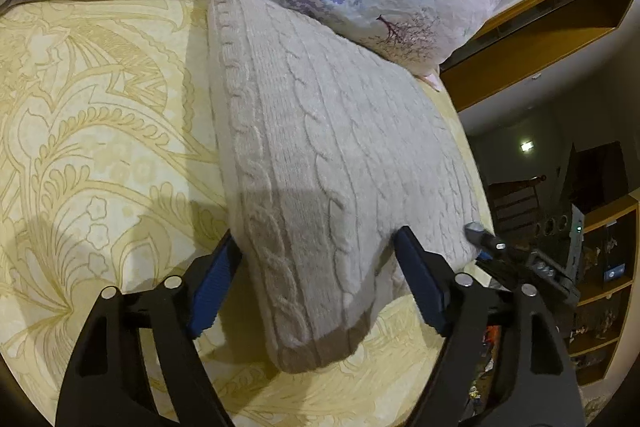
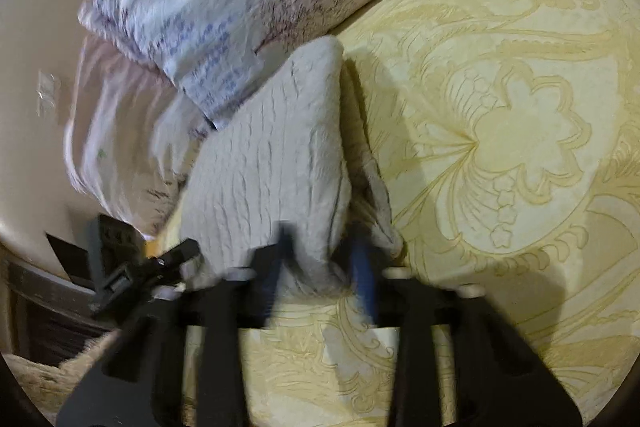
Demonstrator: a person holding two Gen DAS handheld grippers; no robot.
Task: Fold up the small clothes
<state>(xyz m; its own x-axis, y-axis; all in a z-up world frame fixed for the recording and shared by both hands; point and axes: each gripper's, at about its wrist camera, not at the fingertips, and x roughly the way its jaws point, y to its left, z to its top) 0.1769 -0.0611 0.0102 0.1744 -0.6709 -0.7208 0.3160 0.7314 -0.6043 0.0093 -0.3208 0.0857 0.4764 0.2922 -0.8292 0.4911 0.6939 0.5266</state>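
Sweater (image 1: 320, 155) lies folded on the bedspread (image 1: 100, 107); your left gripper (image 1: 316, 247) straddles it, jaws open. Your right gripper (image 2: 320, 247) pinches its corner; next, likely carry that over.

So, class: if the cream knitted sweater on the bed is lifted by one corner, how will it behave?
The sweater would probably droop, not stay flat: in the right wrist view it already sags in soft folds. Its thick cable knit suggests some weight for its size. The fuzzy surface looks unlikely to slip from the tongs, though blur hides the grip.
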